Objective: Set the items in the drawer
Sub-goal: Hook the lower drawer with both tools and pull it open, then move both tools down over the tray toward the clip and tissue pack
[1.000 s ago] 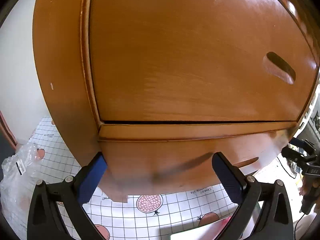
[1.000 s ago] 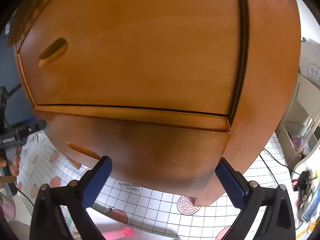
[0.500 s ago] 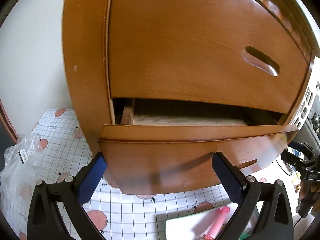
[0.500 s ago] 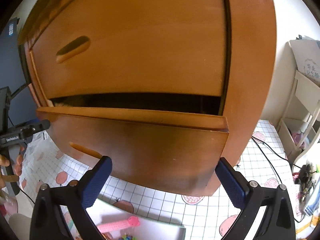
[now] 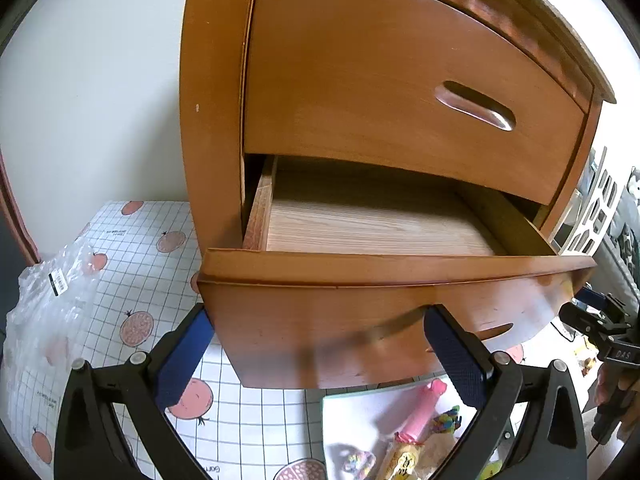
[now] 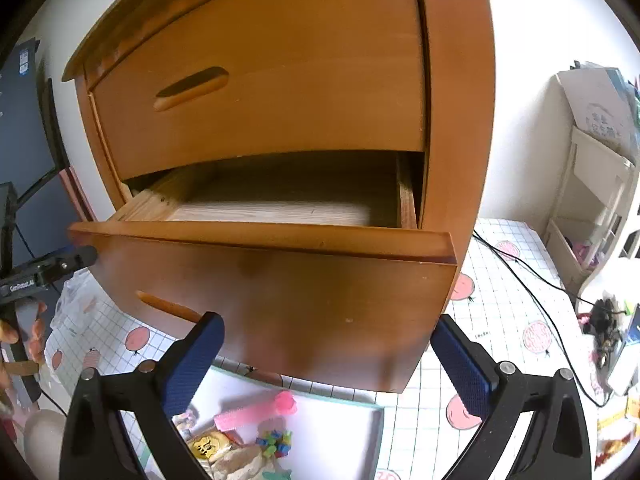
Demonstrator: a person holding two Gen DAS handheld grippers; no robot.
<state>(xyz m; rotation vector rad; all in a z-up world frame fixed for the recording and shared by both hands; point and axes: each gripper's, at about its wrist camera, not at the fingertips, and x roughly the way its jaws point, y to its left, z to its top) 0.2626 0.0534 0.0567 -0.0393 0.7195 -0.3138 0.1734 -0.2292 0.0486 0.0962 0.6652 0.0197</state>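
A wooden cabinet point(image 5: 216, 92) with two drawers fills both views. Its upper drawer point(image 5: 400, 80) is shut, while the lower drawer point(image 5: 372, 308) is pulled well out, so that a pale, bare wood-grain floor point(image 5: 372, 228) is exposed inside it. The cabinet is seen standing on a white grid-patterned cover printed with pink fruit point(image 5: 152, 248).

To the left, a crumpled clear plastic bag point(image 5: 48, 292) is seen on the cover. To the right, in the right wrist view, a white shelf unit point(image 6: 592, 200) and black cables point(image 6: 532, 276) are visible. Below the drawer front, a white tray with a green rim point(image 6: 340, 432) is seen on the cover, partly hidden by the overhanging front. In it lie a pink stick-shaped item point(image 6: 256, 410), a yellow-wrapped snack point(image 6: 208, 446) and a small multicoloured toy point(image 6: 276, 442).

One second ago the lower drawer was closed; half a second ago a dark gap had appeared above it; now it is drawn out far enough for its floor to be seen, and the tray, hardly visible earlier, is in view.

The left gripper point(image 5: 320, 356) is held with its blue-padded fingers spread wide, nothing between them but the drawer front behind. The right gripper point(image 6: 328, 360) is likewise spread and nothing is held. The items lie below and between the fingers of each gripper, beneath the drawer front, outside the drawer.
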